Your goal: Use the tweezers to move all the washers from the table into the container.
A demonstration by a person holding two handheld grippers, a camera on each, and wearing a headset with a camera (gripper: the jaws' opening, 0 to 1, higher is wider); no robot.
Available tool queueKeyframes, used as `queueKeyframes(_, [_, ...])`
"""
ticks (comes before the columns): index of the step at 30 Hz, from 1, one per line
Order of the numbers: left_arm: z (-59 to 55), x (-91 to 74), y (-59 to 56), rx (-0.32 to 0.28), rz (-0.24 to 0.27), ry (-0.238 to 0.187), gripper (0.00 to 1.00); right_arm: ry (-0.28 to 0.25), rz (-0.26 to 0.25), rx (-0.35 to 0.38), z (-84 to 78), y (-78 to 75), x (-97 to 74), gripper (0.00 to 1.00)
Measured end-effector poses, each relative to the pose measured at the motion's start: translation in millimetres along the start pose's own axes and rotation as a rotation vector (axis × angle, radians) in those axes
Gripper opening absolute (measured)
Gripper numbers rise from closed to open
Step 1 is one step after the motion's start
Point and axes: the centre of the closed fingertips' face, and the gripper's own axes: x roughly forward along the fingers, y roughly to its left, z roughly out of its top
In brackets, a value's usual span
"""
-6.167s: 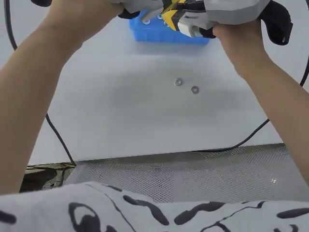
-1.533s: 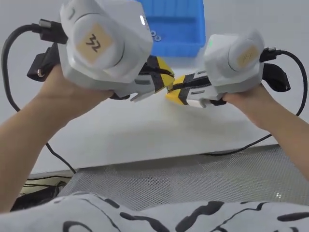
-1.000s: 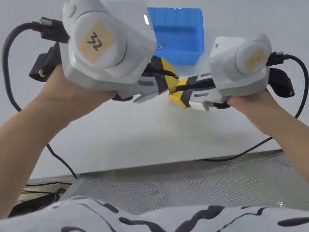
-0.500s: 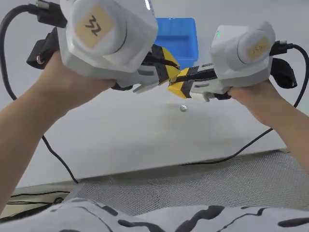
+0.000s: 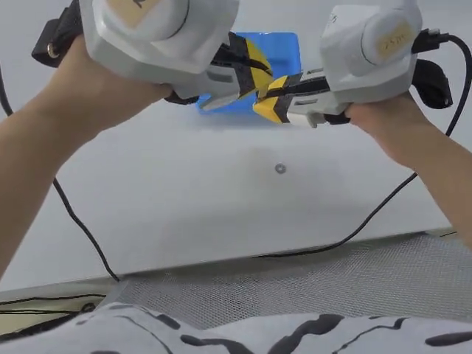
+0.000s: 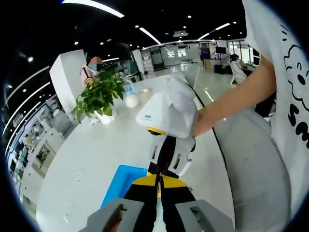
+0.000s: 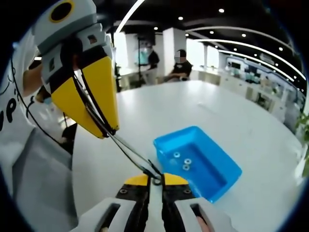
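**Washers (image 7: 184, 161): three in the container (image 7: 218, 147), one loose on the bench (image 5: 184, 192)**

In the right gripper view the three washers lie close together on the floor of the blue container, near one of its corners. The container stands on the white bench. The head view shows the loose washer (image 5: 280, 169) lying flat and alone on the bare bench. It is nearer the person than the container, and in that view it lies below the two tool tips.

Both tools are held up above the bench, tip to tip, in front of the container. The left tool (image 5: 254, 65) has its yellow-tipped jaws pressed together on the tweezers (image 7: 131, 151). The two thin dark arms of the tweezers run out from it and narrow to a point. That point sits in the slim slot between the jaws of the right tool (image 7: 155, 181), which are drawn in and pinch it. A small dark ring shows right at that spot, but I cannot tell whether it is a washer.

The left hand (image 5: 103, 81) and the right hand (image 5: 383, 122) each grip the body of their tool. A black cable (image 5: 369, 221) trails across the near right part of the bench. In the left gripper view a potted plant (image 6: 99, 96) stands on the white surface well beyond the container.
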Motion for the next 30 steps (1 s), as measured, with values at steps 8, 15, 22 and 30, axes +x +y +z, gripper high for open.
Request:
queueKeyframes(8, [-0.2, 7.5, 17.0, 0.0, 0.016, -0.005, 0.0, -0.003, -0.02, 0.004, 1.3, -20.0, 5.1, 0.04])
queueKeyframes(15, [-3.6, 19.0, 15.4, -0.024, -0.003, -0.011, 0.0, -0.055, -0.051, 0.014, 18.6, -39.1, 0.8, 0.0])
queueKeyframes(22, [-19.5, 13.0, 22.1, -0.062, 0.0, 0.004, 0.0, -0.056, -0.08, 0.051, 7.8, -50.4, -3.4, 0.0])
queueKeyframes(30, [-25.8, 3.3, 21.7, -0.071, 0.029, 0.013, 0.0, -0.057, -0.07, 0.084, 7.5, -38.0, -8.2, 0.0])
